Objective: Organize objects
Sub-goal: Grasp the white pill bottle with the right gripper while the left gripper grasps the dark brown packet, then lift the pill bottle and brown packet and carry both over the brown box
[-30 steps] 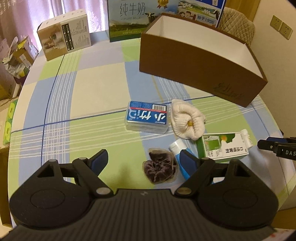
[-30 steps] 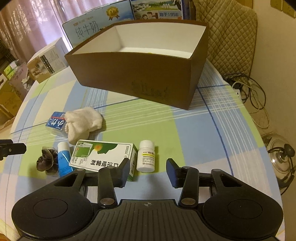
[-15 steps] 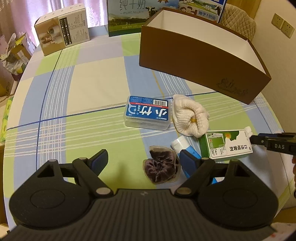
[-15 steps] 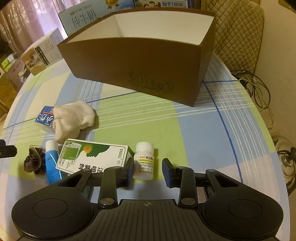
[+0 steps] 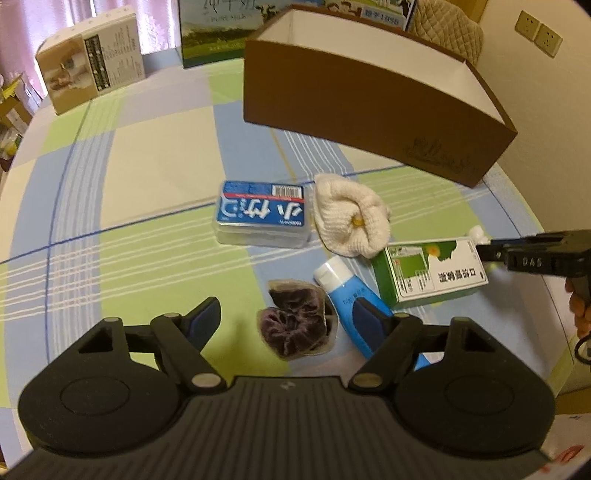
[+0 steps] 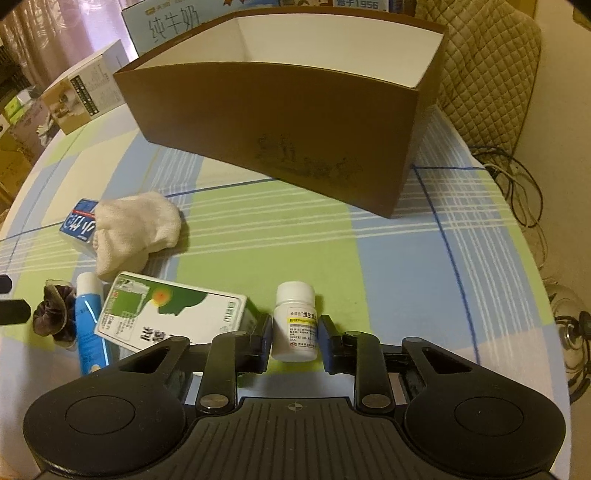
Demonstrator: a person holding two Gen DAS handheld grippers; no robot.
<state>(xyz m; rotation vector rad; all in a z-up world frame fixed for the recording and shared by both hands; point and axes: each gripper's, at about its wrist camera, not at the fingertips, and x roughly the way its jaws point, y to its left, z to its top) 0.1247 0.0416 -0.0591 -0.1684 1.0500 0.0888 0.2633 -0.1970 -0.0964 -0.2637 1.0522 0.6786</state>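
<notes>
The right claw [image 6: 294,341] sat low over the checked tabletop [image 6: 406,266] with its two fingers spread on either side of a small white pill bottle [image 6: 294,321], which stood upright between them; narrow gaps showed on both sides, so the fingers flanked the bottle without visibly pressing it. Just left of the bottle lay a green-and-white medicine carton [image 6: 162,314] flat on its side, its near corner partly covered by the claw's left finger. Beside the carton lay a blue tube with a white cap [image 6: 88,325], and next to that a dark purple scrunchie [image 6: 51,314]. Farther back, a cream rolled sock [image 6: 136,229] rested against a blue-labelled clear case [image 6: 79,221]. A large brown open box with white inner walls [image 6: 295,122] stood beyond them, well apart from the small items. The left claw [image 5: 286,319] hovered with its fingers spread wide, holding nothing; the scrunchie [image 5: 295,323] lay between its tips, and the blue tube [image 5: 343,291] ran under the right-hand finger. In that view the right claw reached in from the right edge at the far end of the carton [image 5: 428,273], and a milk carton box [image 5: 218,33] and a white appliance box [image 5: 92,74] stood at the far edge of the tabletop [image 5: 147,166].
</notes>
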